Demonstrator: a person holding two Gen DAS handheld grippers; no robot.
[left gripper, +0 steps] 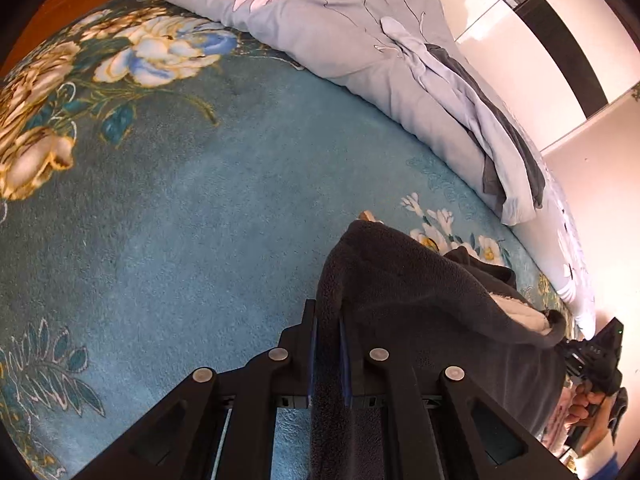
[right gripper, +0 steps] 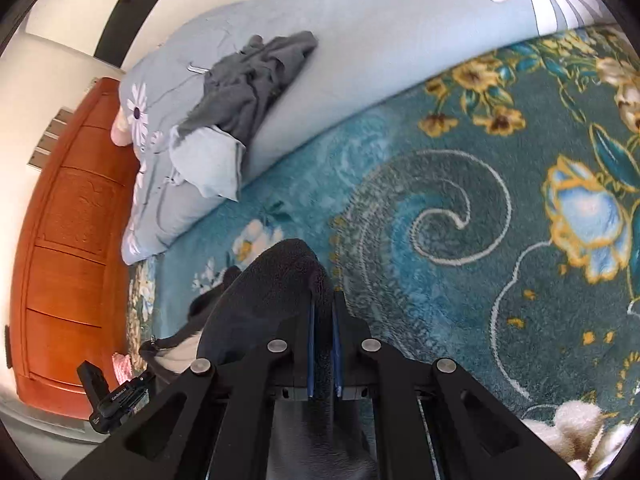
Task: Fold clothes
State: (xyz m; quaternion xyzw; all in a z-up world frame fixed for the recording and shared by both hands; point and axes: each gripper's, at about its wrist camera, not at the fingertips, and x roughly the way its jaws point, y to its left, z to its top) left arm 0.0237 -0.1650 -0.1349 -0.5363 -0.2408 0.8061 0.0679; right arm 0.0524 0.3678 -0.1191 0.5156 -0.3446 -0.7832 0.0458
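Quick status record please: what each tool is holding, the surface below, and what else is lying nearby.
left tool: shut on dark fleece garment
right tool: shut on the same dark fleece garment, other edge
garment state: lifted, hanging between both tools
surface: teal floral blanket
nearby: folded daisy-print duvet with grey and pale-blue clothes piled on it
background: wooden door

Teal floral blanket (left gripper: 180, 200), daisy-print duvet (left gripper: 320, 32), orange wooden door (right gripper: 68, 240).

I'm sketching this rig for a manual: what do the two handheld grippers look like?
Both are matte black plastic. The left gripper and right gripper each have angular linkage arms with round silver pivot pins and blue pads lining the fingers. Small white lettering marks the left one's body.
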